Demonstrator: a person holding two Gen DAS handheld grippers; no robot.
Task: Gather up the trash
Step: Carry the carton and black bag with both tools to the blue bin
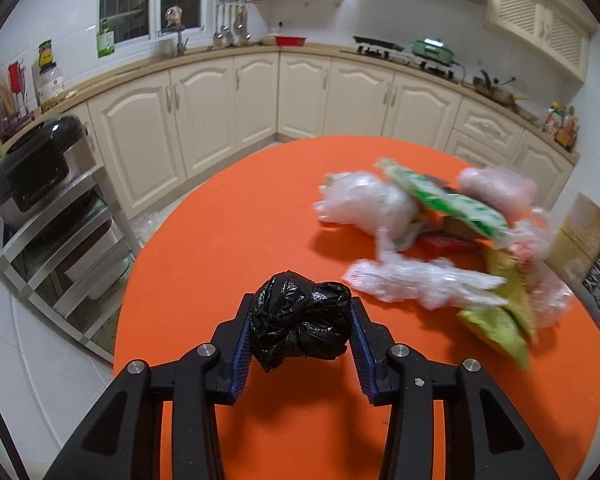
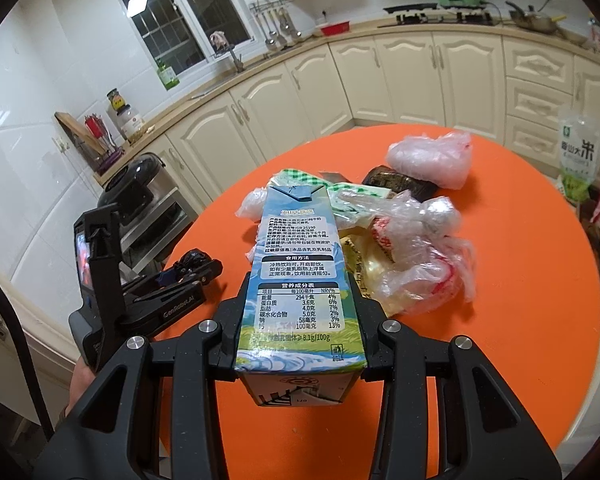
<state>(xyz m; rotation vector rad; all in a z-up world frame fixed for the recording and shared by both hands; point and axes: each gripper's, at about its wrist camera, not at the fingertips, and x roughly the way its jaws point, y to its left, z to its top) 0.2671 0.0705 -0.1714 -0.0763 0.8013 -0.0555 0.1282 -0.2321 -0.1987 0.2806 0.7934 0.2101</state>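
Now: both grippers loaded, slip risk

Left wrist: left gripper (image 1: 302, 330) pinches crumpled black bag (image 1: 302, 320) above orange table (image 1: 228, 216); soft wad may squirm out.

Right wrist: right gripper (image 2: 300, 320) clamps milk carton (image 2: 298, 280) by its base; it could tip onto trash pile (image 2: 404, 236).

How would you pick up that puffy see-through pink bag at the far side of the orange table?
Pinch the pink bag across its crumpled top, coming down from above. It sits alone at the far end of the trash pile on the orange table, soft and rounded, with loose folds on top that fingers could likely gather.
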